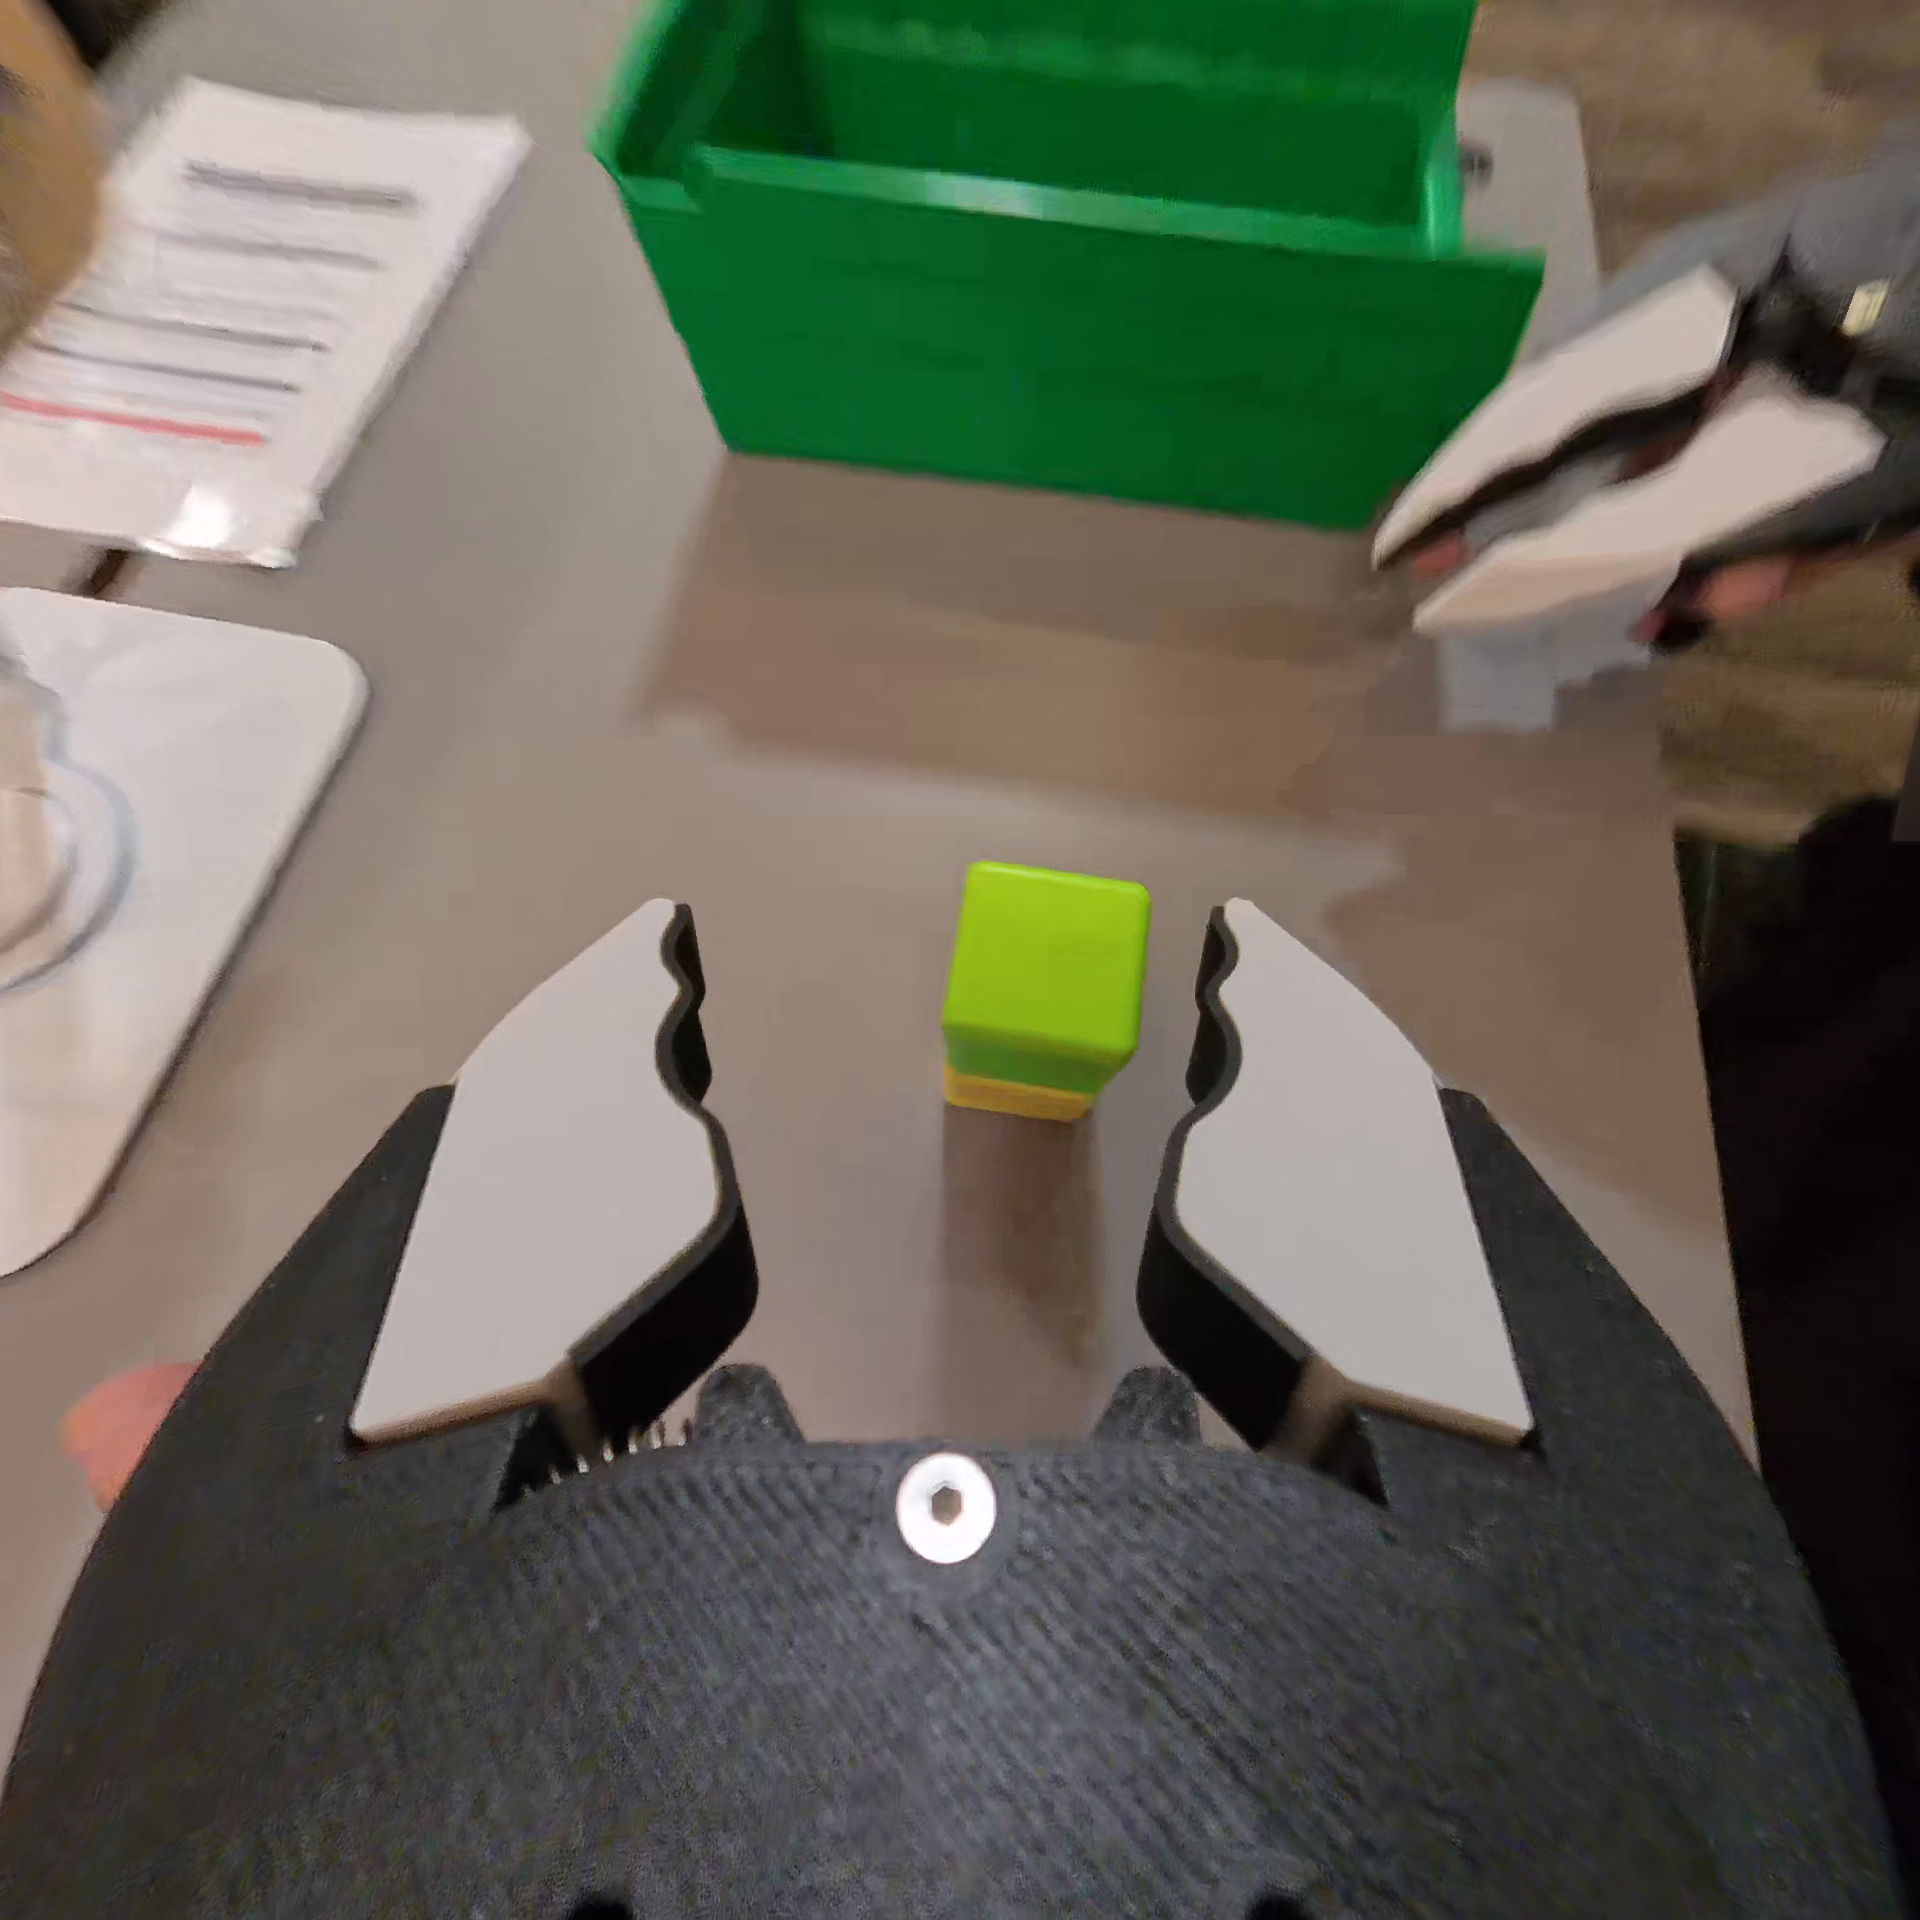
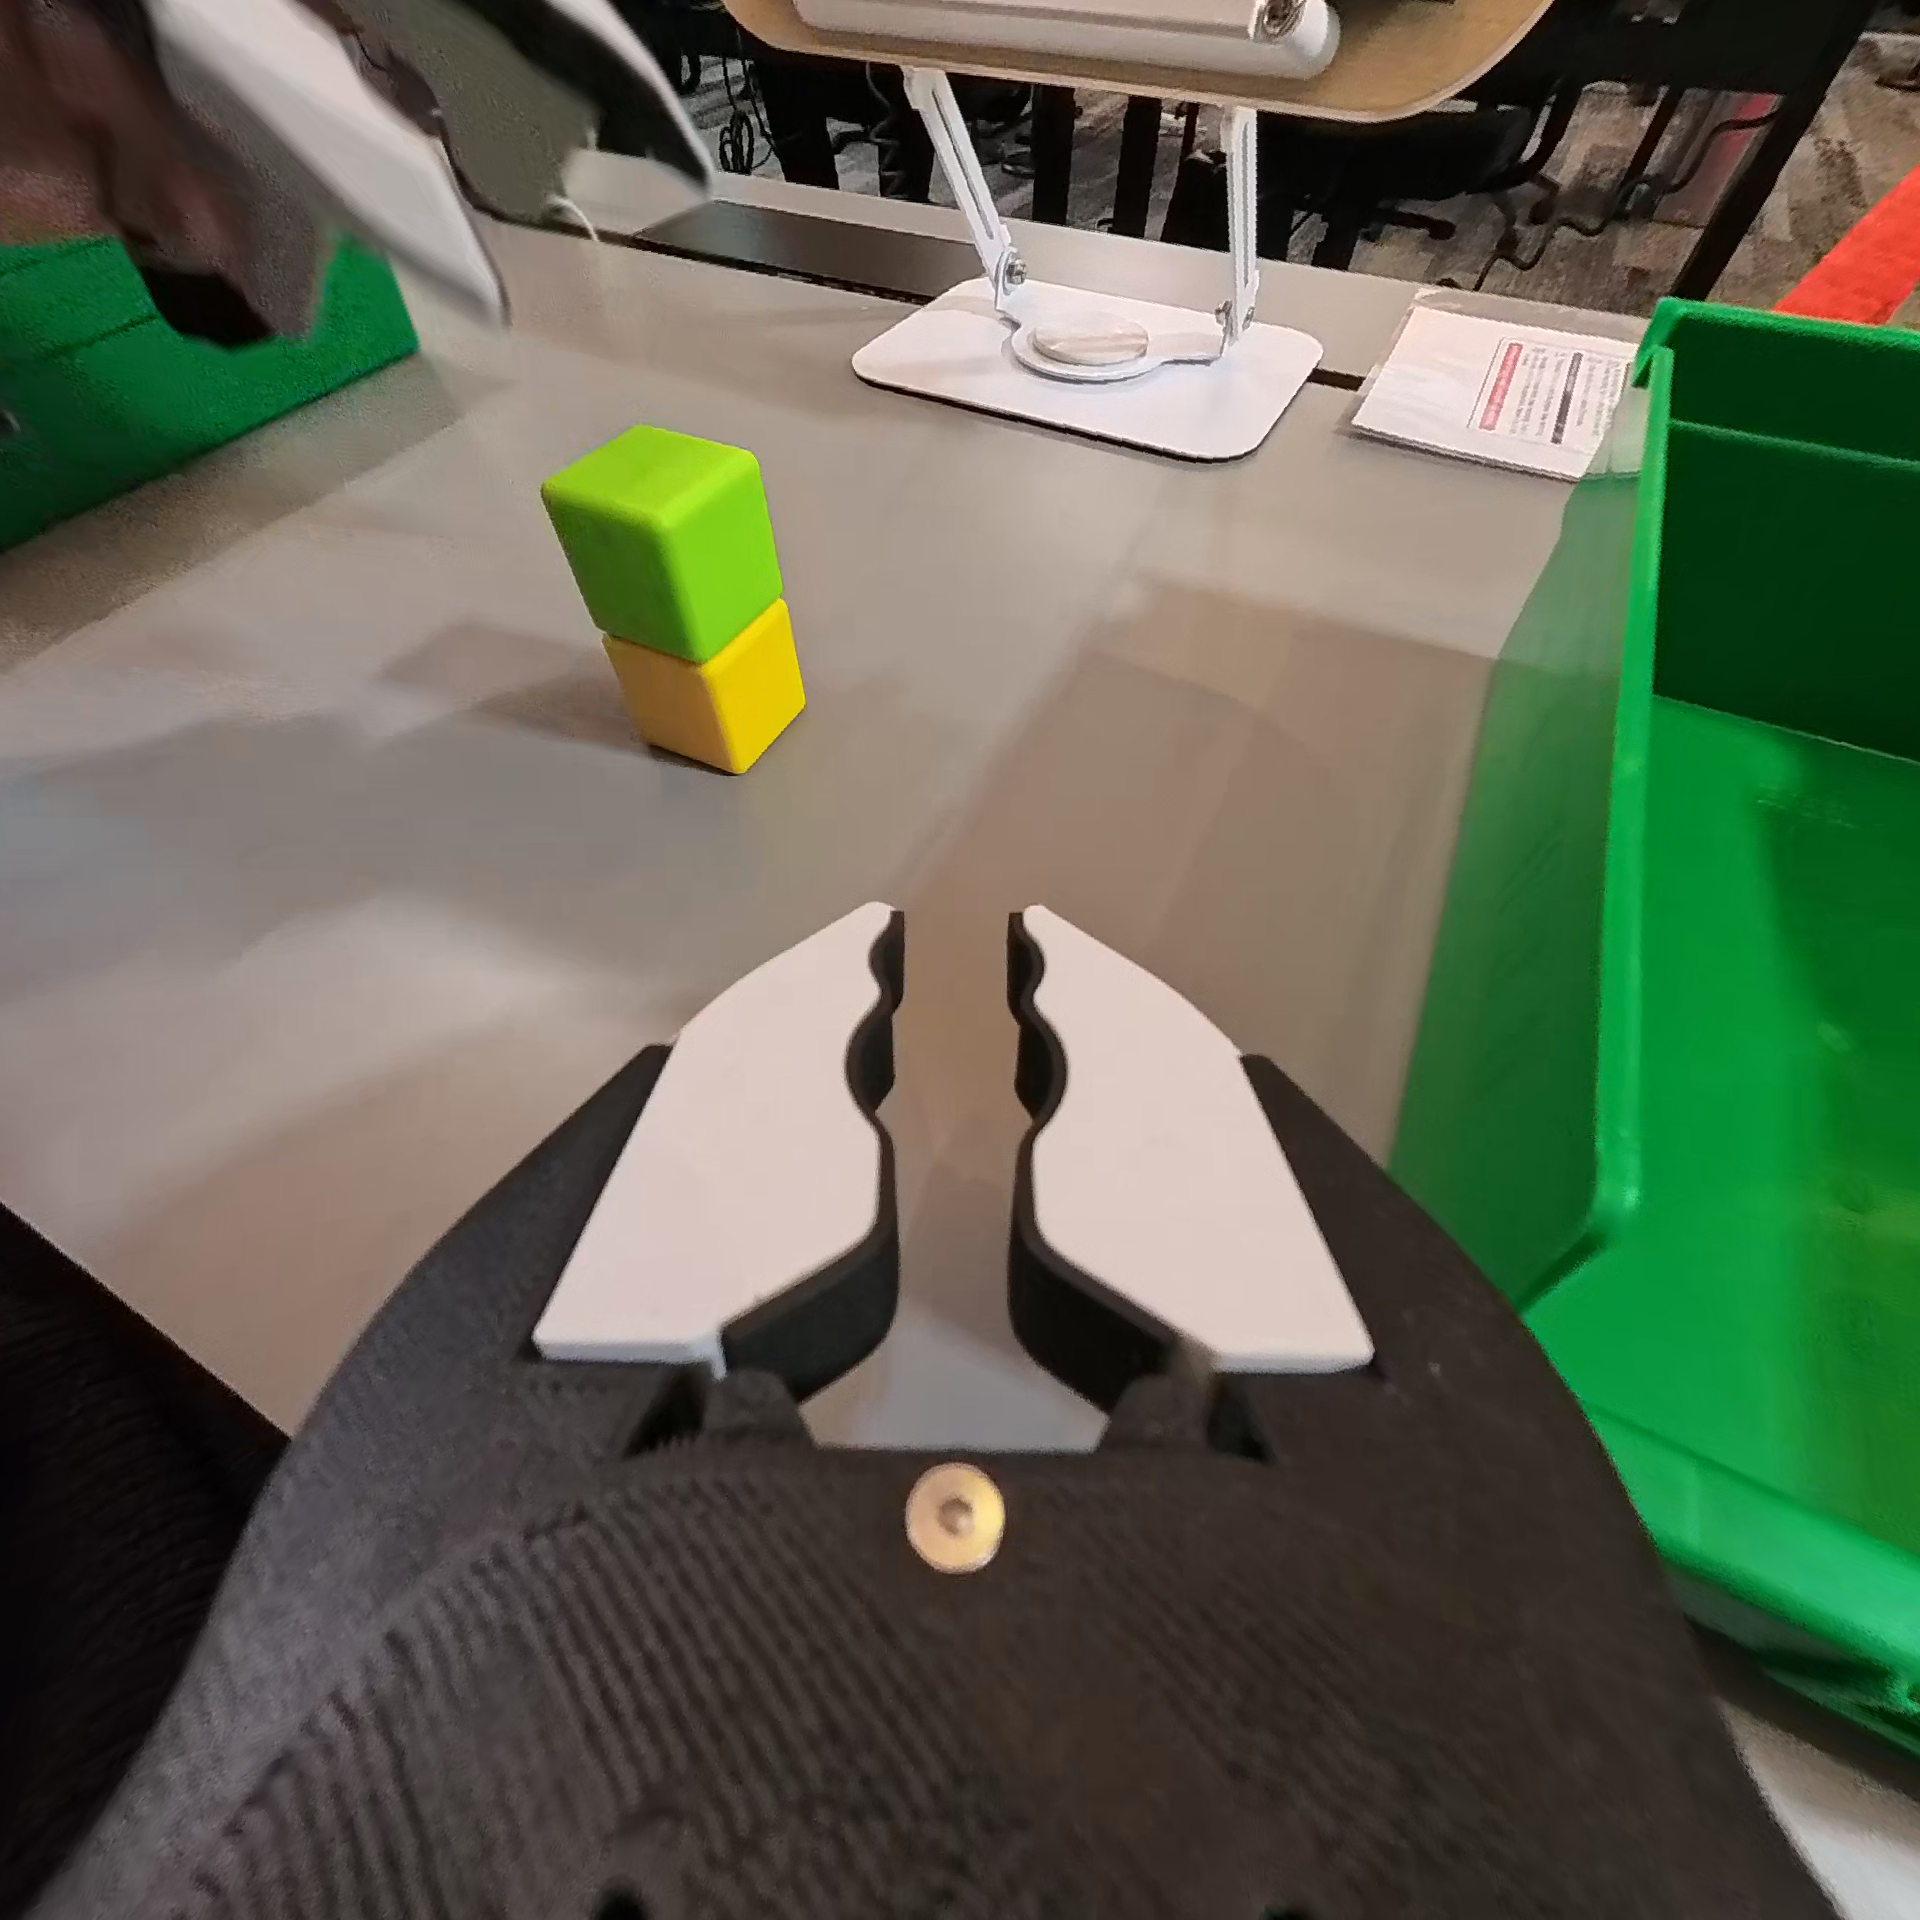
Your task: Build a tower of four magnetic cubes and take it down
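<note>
A lime-green cube (image 1: 1044,966) sits stacked on a yellow cube (image 1: 1013,1099) on the grey table. My left gripper (image 1: 948,914) is wide open above the stack, with the cubes in the gap near its right fingertip and touching neither finger. The stack also shows in the right wrist view, green cube (image 2: 665,540) on yellow cube (image 2: 717,696). My right gripper (image 2: 956,914) is empty, its fingers a narrow gap apart, low over the table to the right of the stack. It shows blurred in the left wrist view (image 1: 1408,587). The left gripper shows blurred at top left (image 2: 597,239).
A green bin (image 1: 1091,343) stands beyond the stack; it is close on the right gripper's right side (image 2: 1714,935). Another green bin (image 2: 83,395) is at far left. A white stand base (image 2: 1143,405) and a bagged paper sheet (image 1: 239,312) lie at the table's side.
</note>
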Available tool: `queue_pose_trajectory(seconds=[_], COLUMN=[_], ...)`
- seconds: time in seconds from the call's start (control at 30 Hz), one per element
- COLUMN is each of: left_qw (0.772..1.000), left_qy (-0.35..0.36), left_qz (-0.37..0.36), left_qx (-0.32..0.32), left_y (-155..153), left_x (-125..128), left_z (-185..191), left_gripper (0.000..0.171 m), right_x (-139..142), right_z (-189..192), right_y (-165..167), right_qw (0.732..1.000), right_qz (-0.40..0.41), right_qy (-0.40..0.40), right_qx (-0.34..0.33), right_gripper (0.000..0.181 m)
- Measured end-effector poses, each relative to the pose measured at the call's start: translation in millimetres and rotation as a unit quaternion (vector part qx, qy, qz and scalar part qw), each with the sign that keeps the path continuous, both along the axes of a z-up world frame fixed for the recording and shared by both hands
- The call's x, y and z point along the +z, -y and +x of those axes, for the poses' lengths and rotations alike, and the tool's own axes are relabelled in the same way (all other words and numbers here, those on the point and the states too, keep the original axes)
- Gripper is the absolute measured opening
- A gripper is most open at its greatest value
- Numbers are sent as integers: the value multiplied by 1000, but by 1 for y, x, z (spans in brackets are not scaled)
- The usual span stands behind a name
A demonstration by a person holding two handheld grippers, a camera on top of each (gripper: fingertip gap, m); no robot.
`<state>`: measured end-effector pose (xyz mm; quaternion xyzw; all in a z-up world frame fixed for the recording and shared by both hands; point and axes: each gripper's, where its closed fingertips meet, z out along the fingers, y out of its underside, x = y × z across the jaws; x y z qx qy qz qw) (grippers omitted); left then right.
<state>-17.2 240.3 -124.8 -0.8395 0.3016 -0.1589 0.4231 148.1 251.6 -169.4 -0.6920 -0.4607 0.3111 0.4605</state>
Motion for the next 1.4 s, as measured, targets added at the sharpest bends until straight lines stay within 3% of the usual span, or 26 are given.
queue_pose_trajectory(seconds=[0.1, 0.2, 0.3, 0.4, 0.47, 0.57, 0.63, 0.77, 0.9, 1.0, 1.1, 1.2, 1.4], left_qw=[993, 965, 915, 857, 839, 805, 787, 790, 783, 765, 769, 758, 747], left_qy=[61, 99, 100, 121, 104, 30, 25, 106, 52, -5, 5, -16, -28], left_qz=[66, 149, 213, 242, 213, 118, 60, -62, -147, -182, -194, -238, -270], left_qx=[76, 190, 328, 438, 490, 581, 614, 601, 602, 618, 609, 608, 607], left_y=[-3, 5, 32, 74, 98, 135, 153, 163, 177, 190, 187, 200, 225], left_x=[57, 115, 155, 176, 163, 108, 69, 2, -47, -64, -74, -85, -77], left_z=[-38, -102, -180, -249, -289, -351, -375, -374, -372, -378, -372, -371, -374], left_gripper=[91, 82, 68, 64, 65, 69, 69, 70, 76, 77, 77, 77, 76], right_x=[0, 0, 1, 0, -1, -2, -2, -3, -3, -4, -4, -4, -4], right_z=[0, -1, -2, -5, -9, -16, -21, -31, -39, -42, -43, -42, -42], right_y=[0, 1, 2, 3, 4, 6, 7, 10, 11, 12, 12, 11, 12], right_qw=[1000, 1000, 1000, 1000, 1000, 1000, 999, 998, 998, 997, 997, 997, 997], right_qz=[-1, -1, 2, 2, 6, 13, 19, 30, 38, 39, 41, 39, 37], right_qy=[-1, -1, -2, 0, 5, 11, 14, 21, 24, 26, 26, 25, 24], right_qx=[1, 2, 3, 8, 13, 23, 30, 44, 54, 60, 60, 59, 60], right_gripper=[19, 19, 19, 19, 19, 18, 18, 18, 18, 18, 18, 18, 18])
